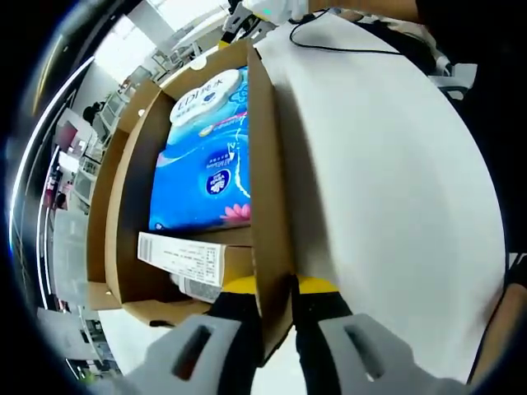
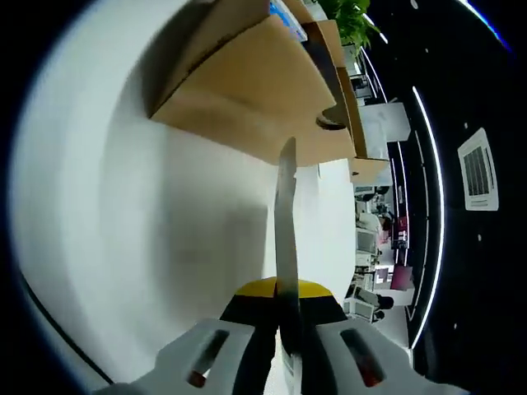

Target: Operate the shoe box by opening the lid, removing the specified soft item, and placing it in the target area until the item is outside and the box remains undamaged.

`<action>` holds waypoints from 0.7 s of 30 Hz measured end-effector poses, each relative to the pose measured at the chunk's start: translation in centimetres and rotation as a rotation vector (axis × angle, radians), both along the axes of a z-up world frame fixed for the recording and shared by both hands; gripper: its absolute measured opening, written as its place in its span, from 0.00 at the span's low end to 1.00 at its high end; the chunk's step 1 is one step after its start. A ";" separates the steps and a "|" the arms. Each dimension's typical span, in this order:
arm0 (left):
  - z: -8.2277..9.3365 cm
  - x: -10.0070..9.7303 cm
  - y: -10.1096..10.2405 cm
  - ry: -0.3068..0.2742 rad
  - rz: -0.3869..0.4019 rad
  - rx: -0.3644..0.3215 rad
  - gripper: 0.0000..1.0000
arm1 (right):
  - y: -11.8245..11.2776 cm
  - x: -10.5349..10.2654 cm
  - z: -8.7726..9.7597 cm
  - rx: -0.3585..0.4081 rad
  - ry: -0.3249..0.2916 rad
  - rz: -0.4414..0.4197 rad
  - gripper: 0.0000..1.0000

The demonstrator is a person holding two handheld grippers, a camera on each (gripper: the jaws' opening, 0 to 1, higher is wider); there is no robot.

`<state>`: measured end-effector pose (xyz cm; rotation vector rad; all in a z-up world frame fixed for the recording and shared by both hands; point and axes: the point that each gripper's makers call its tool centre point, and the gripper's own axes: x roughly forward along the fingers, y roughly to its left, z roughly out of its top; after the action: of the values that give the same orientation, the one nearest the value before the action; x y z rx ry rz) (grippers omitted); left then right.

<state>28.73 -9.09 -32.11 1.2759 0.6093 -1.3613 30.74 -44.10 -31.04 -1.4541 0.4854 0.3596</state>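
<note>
Shoe box (image 1: 136, 214) sits open on the white table (image 1: 387, 189), blue tissue pack (image 1: 206, 156) inside. My left gripper (image 1: 276, 309) pinches the right wall; right gripper (image 2: 284, 317) clamps a thin flap (image 2: 286, 222) — likely the lid. Hard pulling risks torn cardboard.

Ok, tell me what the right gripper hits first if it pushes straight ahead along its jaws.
Probably the cardboard shoe box: the right gripper, shut on a thin pale sheet, points at the box's brown side. Depth is unclear; white table lies between.
</note>
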 end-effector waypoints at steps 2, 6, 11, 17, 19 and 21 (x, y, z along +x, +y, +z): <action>0.0 0.0 0.0 0.000 0.000 0.000 0.12 | 0.0 -0.1 -0.5 0.002 0.018 0.000 0.01; 0.0 0.0 0.0 -0.001 -0.001 0.000 0.12 | 0.0 -0.3 -0.9 0.023 0.036 -0.007 0.01; 0.0 0.0 0.0 -0.001 -0.001 -0.001 0.12 | 0.0 -0.7 -1.5 0.019 0.075 0.002 0.01; 0.0 0.1 0.0 0.000 -0.001 -0.001 0.12 | 0.0 -1.0 -1.9 0.030 0.109 0.005 0.05; 0.0 0.1 0.0 -0.001 -0.001 -0.001 0.12 | -0.1 -1.2 -2.2 0.035 0.126 0.006 0.08; 0.0 0.1 0.0 0.000 -0.002 -0.001 0.12 | -0.1 -1.4 -2.3 0.040 0.133 0.005 0.08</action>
<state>28.78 -9.08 -32.15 1.2763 0.6074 -1.3625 29.33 -44.18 -33.29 -1.3986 0.5781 0.4697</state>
